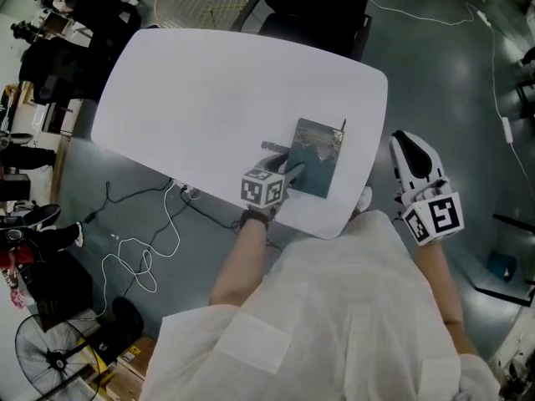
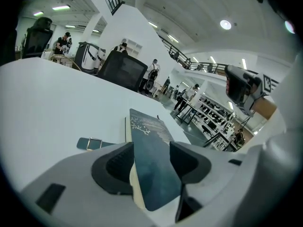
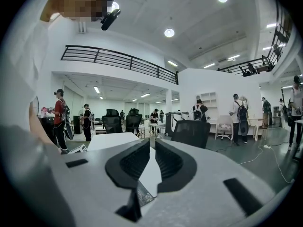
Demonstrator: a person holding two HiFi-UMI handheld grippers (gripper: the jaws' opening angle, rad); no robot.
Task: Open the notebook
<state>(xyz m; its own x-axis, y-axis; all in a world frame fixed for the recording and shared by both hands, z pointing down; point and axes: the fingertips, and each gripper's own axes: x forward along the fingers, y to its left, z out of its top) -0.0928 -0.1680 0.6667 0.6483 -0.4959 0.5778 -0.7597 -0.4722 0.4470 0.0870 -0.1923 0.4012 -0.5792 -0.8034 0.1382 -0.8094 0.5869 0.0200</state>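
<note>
**Left jaws spread at the notebook's near corner, cover not yet turned**

Closest to you, your left gripper [image 2: 150,150] points down at the notebook [image 1: 318,159]. Its jaws stand wide apart with the near corner of the dark teal cover between them. Neither pad seems to press on the cover, so nothing is grasped. Cream page edges show under the cover on the left side. Your right gripper [image 3: 152,148] hangs off the tabletop's right end, out over the floor. Its jaws are drawn almost together with only a narrow slit between them, and they hold nothing.

The notebook lies flat near the tabletop's near edge, toward its right end. From above it reads as closed. A strap with a metal buckle [image 2: 94,143] rests on the surface just beside it and looks undone, so the fastening is probably no longer in the way.

The step in hand appears to be getting a hold on the cover. The next move calls for you to close on the cover alone, not the page block beneath. Then swing the cover up and over toward the spine. The right gripper may be needed to pin the book if it slides.

The tabletop [image 1: 217,90] is white, smooth and rounded at the corners, and carries nothing else that I can see. Cables [image 1: 142,257] trail over the grey floor [image 1: 435,65] to your left, and a standing fan [image 1: 50,357] sits further out. A black office chair [image 1: 313,7] stands beyond the far edge. Further off is a large bright hall with more desks, people standing about, and a railed mezzanine [image 3: 118,60].
</note>
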